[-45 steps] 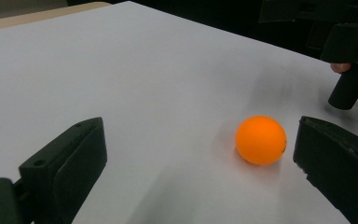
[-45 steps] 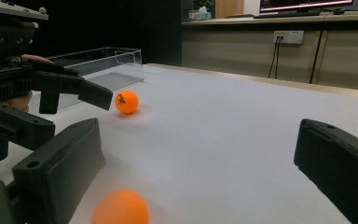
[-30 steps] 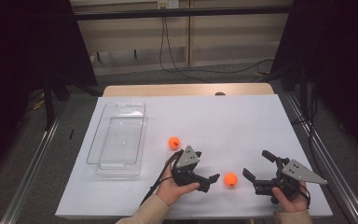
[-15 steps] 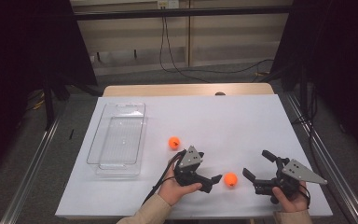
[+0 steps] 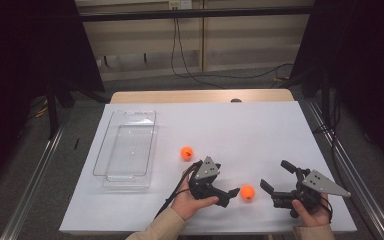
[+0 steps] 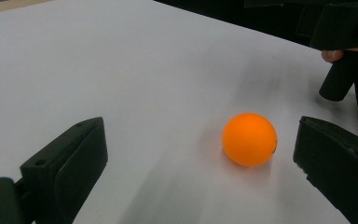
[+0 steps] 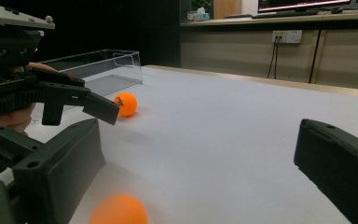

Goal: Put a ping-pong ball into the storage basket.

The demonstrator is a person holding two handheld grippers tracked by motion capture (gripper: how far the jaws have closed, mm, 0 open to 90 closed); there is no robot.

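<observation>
A white counter point(image 5: 240, 130) carries three things. A clear plastic tray point(image 5: 125, 147) lies flat toward its left side. One orange ball point(image 5: 186, 153) sits just right of the tray; a second orange ball point(image 5: 247, 192) rests farther right, nearer the front edge.

Orange ball point(image 7: 119, 211) between spread claw point(image 7: 196, 172) jaws
</observation>
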